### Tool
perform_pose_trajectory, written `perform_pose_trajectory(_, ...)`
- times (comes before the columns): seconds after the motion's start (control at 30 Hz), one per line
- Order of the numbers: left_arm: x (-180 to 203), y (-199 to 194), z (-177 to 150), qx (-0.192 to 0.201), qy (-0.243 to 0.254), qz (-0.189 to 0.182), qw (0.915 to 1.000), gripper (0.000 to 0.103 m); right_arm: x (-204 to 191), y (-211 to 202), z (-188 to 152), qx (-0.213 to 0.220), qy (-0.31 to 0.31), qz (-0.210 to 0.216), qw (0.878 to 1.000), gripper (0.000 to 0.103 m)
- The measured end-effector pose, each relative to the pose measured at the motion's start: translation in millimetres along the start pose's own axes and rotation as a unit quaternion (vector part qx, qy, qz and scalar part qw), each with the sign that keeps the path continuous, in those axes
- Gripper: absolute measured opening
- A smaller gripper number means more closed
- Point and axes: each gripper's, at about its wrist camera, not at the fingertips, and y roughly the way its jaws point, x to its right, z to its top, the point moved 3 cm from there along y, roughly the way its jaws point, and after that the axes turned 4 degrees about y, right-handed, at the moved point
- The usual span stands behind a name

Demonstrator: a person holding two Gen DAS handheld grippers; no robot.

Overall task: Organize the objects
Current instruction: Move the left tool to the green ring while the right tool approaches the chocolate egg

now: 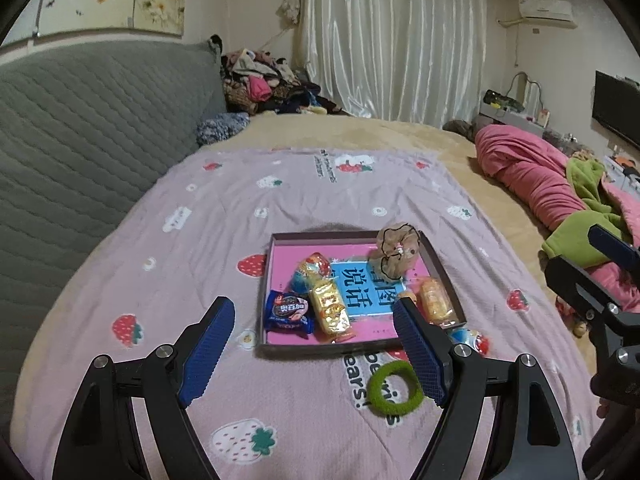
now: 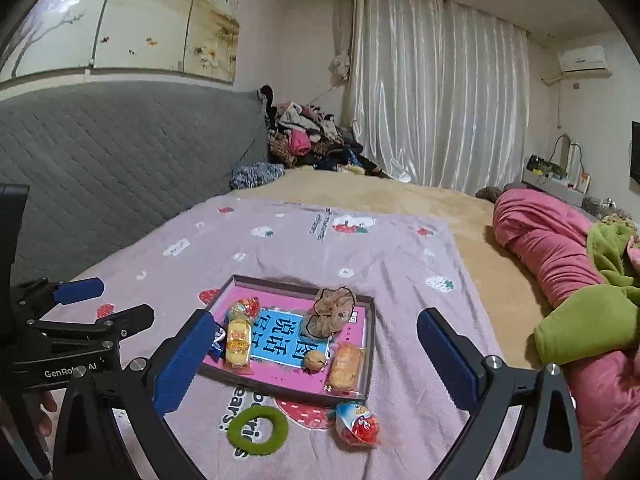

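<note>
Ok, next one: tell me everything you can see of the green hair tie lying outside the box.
The green hair tie is a closed ring with a fuzzy, velvety-looking surface, olive green all round, with an open centre through which the printed lettering of the strawberry blanket shows. It lies flat on that blanket, just in front of the shallow box and apart from it, with a red and blue wrapped snack to its right. Nothing grips or touches it but the blanket. In the left wrist view one blue finger pad overlaps its edge.

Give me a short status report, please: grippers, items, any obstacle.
Left gripper and right gripper open, empty. Snacks in tray; green hair ring and red snack pack outside on blanket. No obstacle.
</note>
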Motion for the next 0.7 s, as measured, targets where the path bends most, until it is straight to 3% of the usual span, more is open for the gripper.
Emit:
perform_pose_trajectory(0.37, 11, -61, -13, 0.013, 0.002, 0.011, 0.9998, 0.083, 3, -65, -3, 0.022, -0.005, 0.011, 1.0, 0.102)
perform_pose_trajectory(0.7, 30, -35, -57, -0.035, -0.003, 0.009, 0.9994, 0.083, 26, -60, -55, -0.029, 0.005, 0.032, 0.999, 0.102)
